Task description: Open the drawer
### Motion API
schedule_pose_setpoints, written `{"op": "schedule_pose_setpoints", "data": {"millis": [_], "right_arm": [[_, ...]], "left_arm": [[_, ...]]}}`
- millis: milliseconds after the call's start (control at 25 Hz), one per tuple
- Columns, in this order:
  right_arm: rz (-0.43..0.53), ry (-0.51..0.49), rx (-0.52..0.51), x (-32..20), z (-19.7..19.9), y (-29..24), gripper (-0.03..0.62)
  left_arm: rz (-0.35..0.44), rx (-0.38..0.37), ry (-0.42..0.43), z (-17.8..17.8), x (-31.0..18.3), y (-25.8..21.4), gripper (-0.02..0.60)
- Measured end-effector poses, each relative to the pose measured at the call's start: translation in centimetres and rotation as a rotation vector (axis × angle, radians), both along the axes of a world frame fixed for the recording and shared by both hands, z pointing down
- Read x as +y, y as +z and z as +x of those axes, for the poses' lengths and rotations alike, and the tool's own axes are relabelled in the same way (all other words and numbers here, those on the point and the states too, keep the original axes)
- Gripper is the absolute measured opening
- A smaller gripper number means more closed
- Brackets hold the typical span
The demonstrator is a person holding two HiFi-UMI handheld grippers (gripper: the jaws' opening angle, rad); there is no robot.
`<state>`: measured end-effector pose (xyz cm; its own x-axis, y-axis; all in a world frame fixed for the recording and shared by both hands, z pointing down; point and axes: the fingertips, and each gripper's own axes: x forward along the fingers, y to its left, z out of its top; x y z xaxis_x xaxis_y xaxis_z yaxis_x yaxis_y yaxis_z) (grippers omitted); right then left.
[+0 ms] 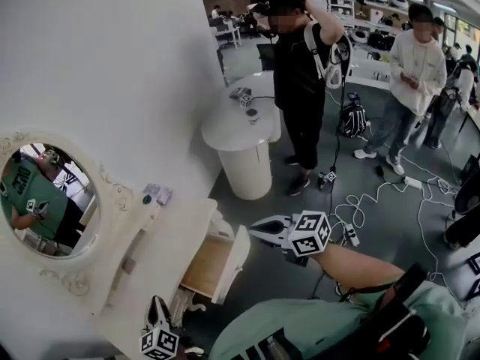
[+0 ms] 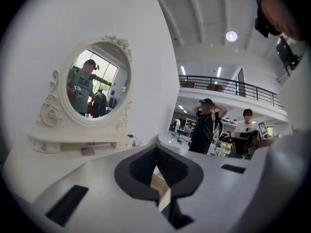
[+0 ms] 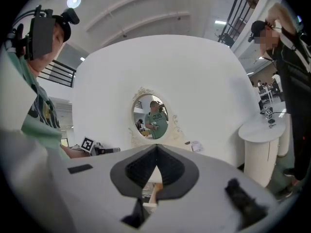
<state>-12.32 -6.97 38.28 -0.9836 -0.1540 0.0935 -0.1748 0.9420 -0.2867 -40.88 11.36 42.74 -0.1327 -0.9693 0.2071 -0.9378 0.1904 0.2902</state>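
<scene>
The opening step is nearing its end, judging by the layout: the drawer is standing pulled well out from under the top of the bench, to the right of the oval mirror in the head view. The right claw is hanging at the far upper corner of the drawer's front panel. The head view is not showing whether its tips are touching the panel or sitting just beside it. In the right gripper view the two jaws are lying together at the tips and clamping nothing, with only a narrow wedge of the drawer showing through the gap behind them. The left claw is waiting low beside the bench front, near the drawer but not touching it. Its own view is showing the jaws likewise closed on each other with nothing between them, and a strip of the drawer's wood beyond. The drawer is presenting a white front panel and a pale wooden interior. No contents are showing in the visible part, and no handle is in view. If more travel is wanted, the next move is calling for the closed right claw to be hooked behind the panel's top edge and drawn straight outward, level with the drawer's line of travel, so that the drawer is not binding or tilting. Otherwise it is calling for the claw to be backed clear of the panel without nudging the drawer shut.
</scene>
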Motion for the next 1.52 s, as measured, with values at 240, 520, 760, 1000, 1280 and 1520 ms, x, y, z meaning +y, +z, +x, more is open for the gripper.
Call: {"op": "schedule_pose_setpoints", "data": {"millis": [240,520,760,1000,1280,1520], "right_arm": [[-0.013,-0.096,-0.013,2.2,-7.3,-1.5,0.006],[-0.009,-0.239,-0.027,-0.7,-11.8,-2.5,0.006],[-0.014,-0.43,-0.045,-5.0,-12.6,-2.6,0.006],[0.045,-0.532,-0.031,-8.9,-10.4,-1.7,0.006],[0.015,-0.572,0.002,-9.2,-9.7,0.0,0.006],[0.028,-0.584,0.013,-7.4,-10.6,0.4,0.006]], "left_arm": [[0.055,-0.028,-0.068,-4.5,7.0,-3.3,0.009],[0.081,-0.079,-0.215,-4.8,9.9,-4.2,0.008],[0.118,-0.041,-0.424,1.1,9.8,-4.3,0.009],[0.099,-0.011,-0.53,8.1,7.1,-3.1,0.008],[0.102,-0.003,-0.582,10.5,7.3,-3.4,0.009],[0.128,-0.015,-0.581,9.7,8.6,-4.1,0.008]]}}
